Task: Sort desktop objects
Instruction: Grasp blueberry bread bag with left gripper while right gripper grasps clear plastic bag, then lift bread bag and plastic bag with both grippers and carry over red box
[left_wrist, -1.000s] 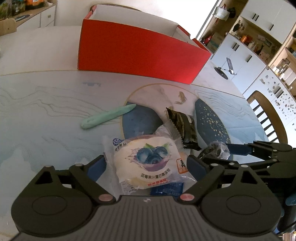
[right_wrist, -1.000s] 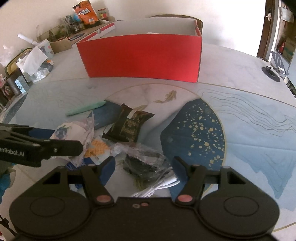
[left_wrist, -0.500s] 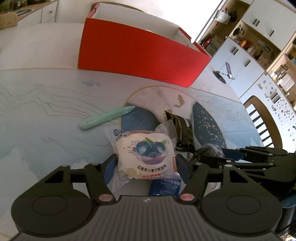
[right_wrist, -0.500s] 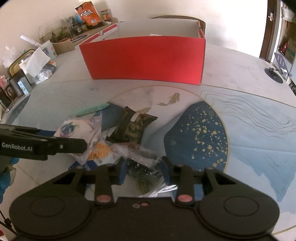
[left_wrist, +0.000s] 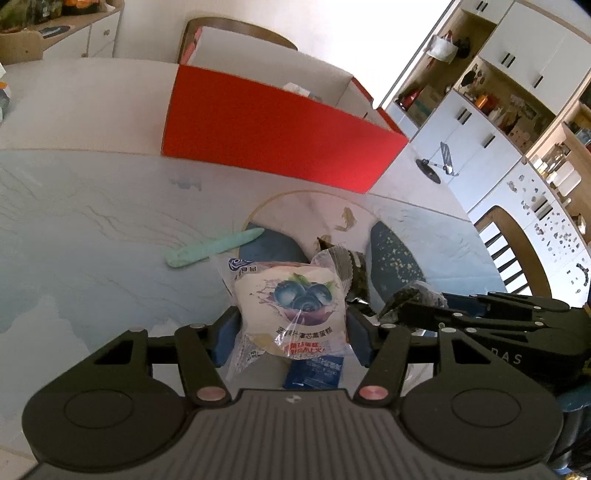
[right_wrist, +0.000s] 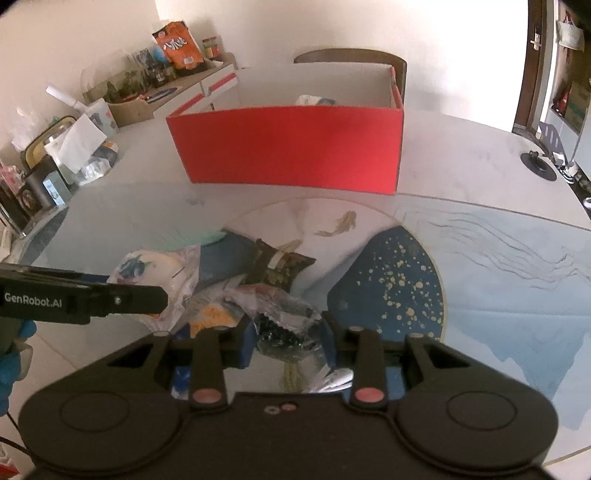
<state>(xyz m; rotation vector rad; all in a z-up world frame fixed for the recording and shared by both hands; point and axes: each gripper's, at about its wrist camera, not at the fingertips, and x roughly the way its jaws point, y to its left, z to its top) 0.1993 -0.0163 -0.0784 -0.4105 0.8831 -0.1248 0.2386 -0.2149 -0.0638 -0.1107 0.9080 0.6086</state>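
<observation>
- My left gripper (left_wrist: 291, 334) is closing its jaws on the blueberry cake packet (left_wrist: 291, 306); both blue pads press its sides.
- That packet sits at six o'clock in my left view, its long axis running away from me toward twelve, printed face up.
- My right gripper (right_wrist: 288, 338) is clamped on a crinkled clear snack wrapper (right_wrist: 280, 312) with dark contents, at six o'clock in the right view.
- The mint-green pen (left_wrist: 214, 248) lies on the table (left_wrist: 92, 229) at ten o'clock of the cake packet, its long axis aslant, pointed tip toward two o'clock.
- A dark patterned sachet (right_wrist: 279, 264) lies at twelve o'clock of the wrapper.
- The red box (right_wrist: 295, 147) stands open at twelve o'clock, well apart.
</observation>
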